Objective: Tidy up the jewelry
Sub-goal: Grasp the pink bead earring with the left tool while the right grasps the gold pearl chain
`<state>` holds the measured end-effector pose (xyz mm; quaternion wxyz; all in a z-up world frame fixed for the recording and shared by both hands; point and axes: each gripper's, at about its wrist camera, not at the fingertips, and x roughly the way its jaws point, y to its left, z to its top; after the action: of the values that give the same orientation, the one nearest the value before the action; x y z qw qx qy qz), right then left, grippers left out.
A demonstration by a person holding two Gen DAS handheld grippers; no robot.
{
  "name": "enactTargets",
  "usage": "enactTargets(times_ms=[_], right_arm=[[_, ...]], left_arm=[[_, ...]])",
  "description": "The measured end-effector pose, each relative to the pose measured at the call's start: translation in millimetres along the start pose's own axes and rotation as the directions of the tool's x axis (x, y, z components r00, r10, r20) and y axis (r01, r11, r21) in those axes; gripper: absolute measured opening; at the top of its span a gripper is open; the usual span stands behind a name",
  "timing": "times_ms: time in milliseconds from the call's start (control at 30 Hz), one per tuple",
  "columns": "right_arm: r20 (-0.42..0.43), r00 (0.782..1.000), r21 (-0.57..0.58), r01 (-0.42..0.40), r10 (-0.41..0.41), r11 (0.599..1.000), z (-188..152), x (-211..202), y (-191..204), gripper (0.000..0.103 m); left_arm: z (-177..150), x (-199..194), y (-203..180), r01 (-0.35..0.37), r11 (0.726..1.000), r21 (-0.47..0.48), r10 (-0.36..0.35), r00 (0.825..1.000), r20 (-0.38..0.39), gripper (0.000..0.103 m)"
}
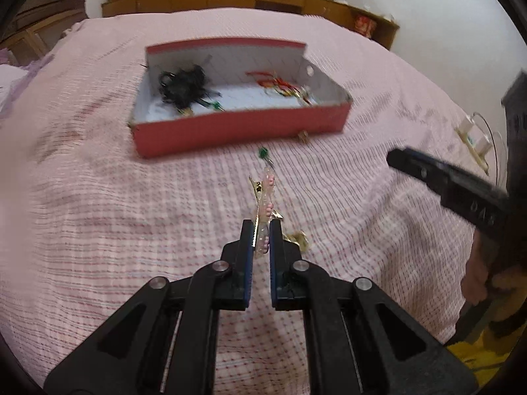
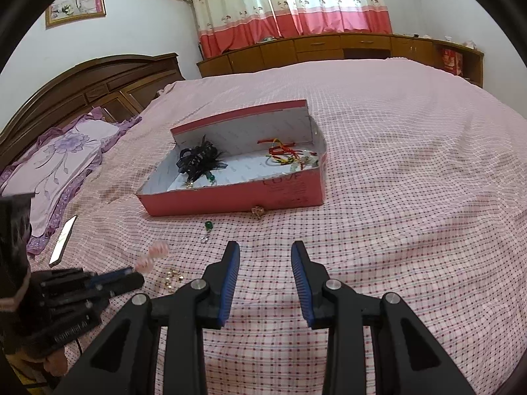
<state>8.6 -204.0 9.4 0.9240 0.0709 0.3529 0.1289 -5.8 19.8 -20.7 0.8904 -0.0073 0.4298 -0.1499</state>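
Note:
My left gripper (image 1: 262,227) is shut on a pink beaded hair clip (image 1: 265,202) with a gold metal base, held above the checked bedspread; it shows in the right wrist view (image 2: 153,256) at the left gripper's tip (image 2: 131,275). The open red box (image 1: 237,128) lies ahead, holding a black hair clip (image 1: 181,85) and red and yellow cords (image 1: 280,89); the box also shows in the right wrist view (image 2: 230,194). My right gripper (image 2: 265,250) is open and empty above the bedspread; it also shows at the right of the left wrist view (image 1: 392,158).
A green-bead earring (image 2: 207,228) and a small gold piece (image 2: 258,212) lie in front of the box. Gold beads (image 2: 173,278) lie near the left gripper. A phone (image 2: 62,240) and a purple pillow (image 2: 59,164) are at the left. Wooden cabinets (image 2: 329,47) stand beyond the bed.

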Motion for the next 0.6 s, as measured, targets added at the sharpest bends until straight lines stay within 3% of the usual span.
enactTargets(times_ms=[433, 600], right_arm=[[-0.09, 0.991, -0.07, -0.107, 0.1, 0.992, -17, 21, 50, 0.035], [-0.143, 0.982, -0.118, -0.139, 0.122, 0.983, -29, 31, 72, 0.035]], left_arm=[[8, 0, 31, -0.088, 0.991, -0.1, 0.094, 0.994, 0.049, 0.0], [9, 1, 35, -0.087, 0.99, -0.114, 0.093, 0.994, 0.055, 0.0]])
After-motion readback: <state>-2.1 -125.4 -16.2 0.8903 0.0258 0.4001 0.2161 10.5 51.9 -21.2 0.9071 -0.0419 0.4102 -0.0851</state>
